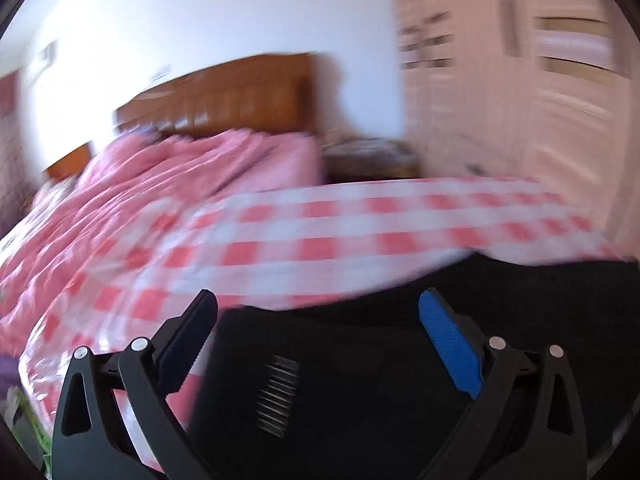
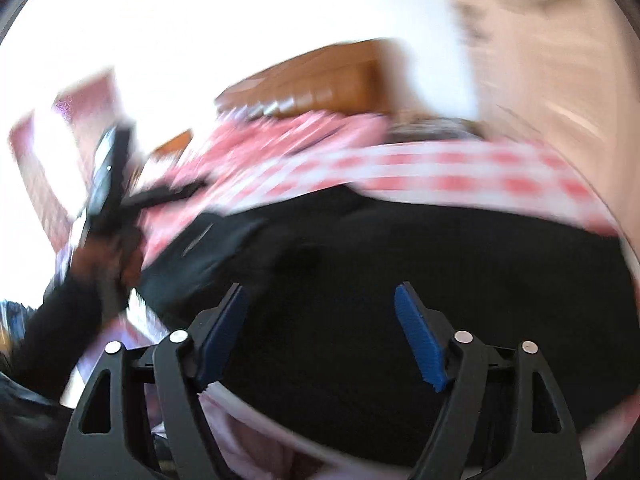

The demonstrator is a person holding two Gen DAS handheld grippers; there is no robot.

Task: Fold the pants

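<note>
Black pants [image 1: 400, 360] lie spread on the red-and-white checked sheet [image 1: 320, 232] at the near edge of the bed, a striped label [image 1: 278, 392] showing on the fabric. Left gripper [image 1: 324, 344] hangs over them, jaws wide apart, nothing between the pads. Right gripper [image 2: 324, 336] likewise released and empty above the dark cloth. Behind: pink quilt [image 1: 180, 168], wooden headboard [image 1: 224, 96]. Both views heavily motion-blurred.

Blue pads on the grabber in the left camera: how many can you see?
1: a blue pad on the right-hand finger. The other finger's pad faces away, looking dark.
</note>
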